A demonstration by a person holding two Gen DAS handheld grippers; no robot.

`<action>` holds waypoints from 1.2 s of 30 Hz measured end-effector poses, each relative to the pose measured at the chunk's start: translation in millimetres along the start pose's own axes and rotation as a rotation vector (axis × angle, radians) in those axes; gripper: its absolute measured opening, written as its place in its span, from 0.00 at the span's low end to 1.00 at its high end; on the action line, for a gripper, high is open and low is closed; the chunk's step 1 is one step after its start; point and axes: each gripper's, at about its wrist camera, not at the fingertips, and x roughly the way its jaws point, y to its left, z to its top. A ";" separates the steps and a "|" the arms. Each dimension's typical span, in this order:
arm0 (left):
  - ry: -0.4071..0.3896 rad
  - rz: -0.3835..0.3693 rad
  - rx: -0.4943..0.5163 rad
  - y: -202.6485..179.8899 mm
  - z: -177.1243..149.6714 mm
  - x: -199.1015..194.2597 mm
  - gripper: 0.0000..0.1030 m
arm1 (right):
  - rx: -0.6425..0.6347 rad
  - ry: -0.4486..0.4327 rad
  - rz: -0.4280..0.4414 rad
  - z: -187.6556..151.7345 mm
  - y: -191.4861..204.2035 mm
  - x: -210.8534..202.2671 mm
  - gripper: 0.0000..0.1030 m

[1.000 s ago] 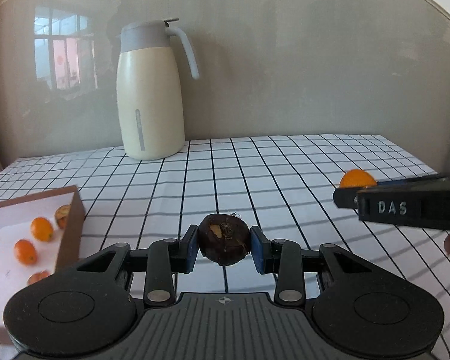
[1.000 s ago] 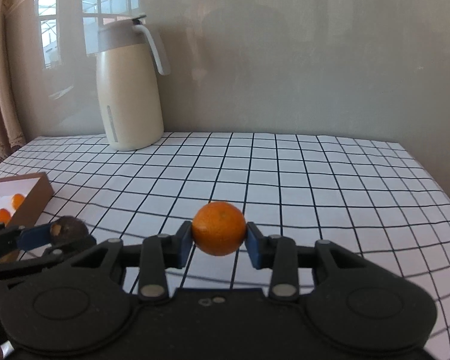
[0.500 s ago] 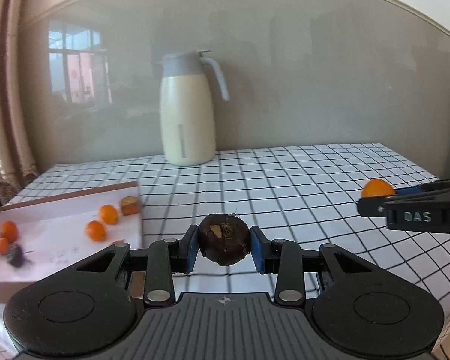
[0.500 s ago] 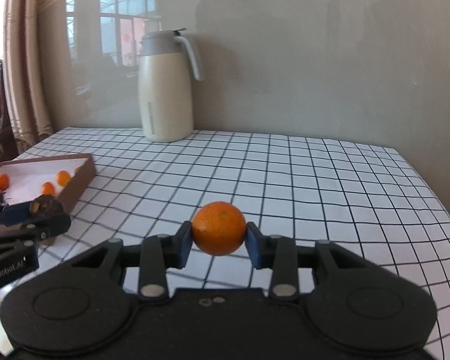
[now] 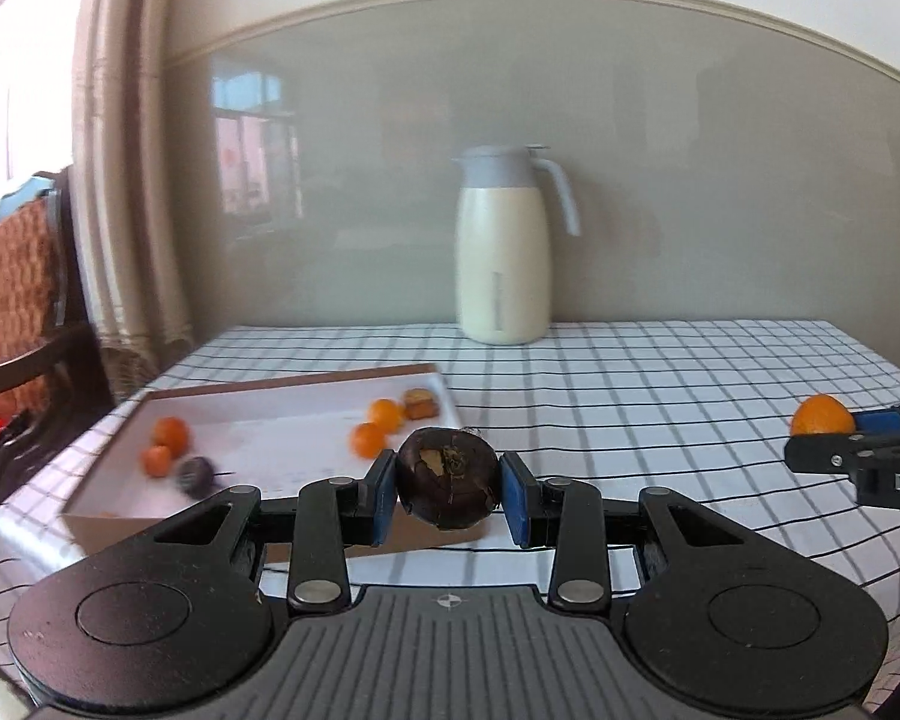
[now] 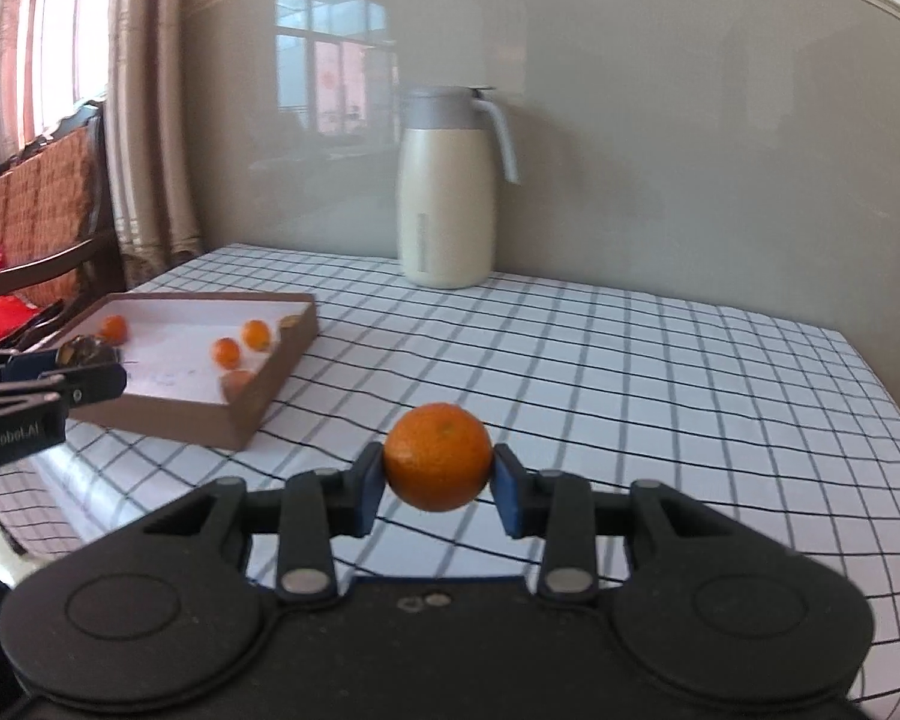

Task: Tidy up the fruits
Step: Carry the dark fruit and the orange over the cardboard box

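My left gripper [image 5: 448, 491] is shut on a dark brown round fruit [image 5: 447, 480], held above the near right corner of a shallow brown box [image 5: 258, 387] with a white floor. The box holds several small oranges [image 5: 386, 411] and a dark fruit [image 5: 197, 471]. My right gripper [image 6: 438, 483] is shut on an orange [image 6: 438, 456], held above the checked tablecloth, right of the box [image 6: 270, 384]. The right gripper shows at the right edge of the left wrist view [image 5: 834, 438]. The left gripper shows at the left edge of the right wrist view [image 6: 60, 369].
A cream thermos jug [image 5: 504, 246] stands at the back of the table by the wall. A wooden chair with an orange cushion [image 6: 36, 204] and a curtain [image 6: 144, 120] are off the table's left side. The table's right edge [image 6: 882, 396] is near.
Both grippers have pulled back and risen with their fruits still held. The box has come fully into view and now lies just ahead of the left gripper.
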 end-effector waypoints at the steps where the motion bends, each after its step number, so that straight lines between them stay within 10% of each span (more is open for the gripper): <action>1: -0.001 0.014 -0.006 6.9 -0.5 -2.0 0.35 | -0.006 -0.003 0.013 1.0 5.2 -0.8 0.28; 36: -0.091 0.251 -0.097 125.1 19.0 -17.2 0.35 | -0.186 -0.130 0.210 66.0 117.8 9.5 0.28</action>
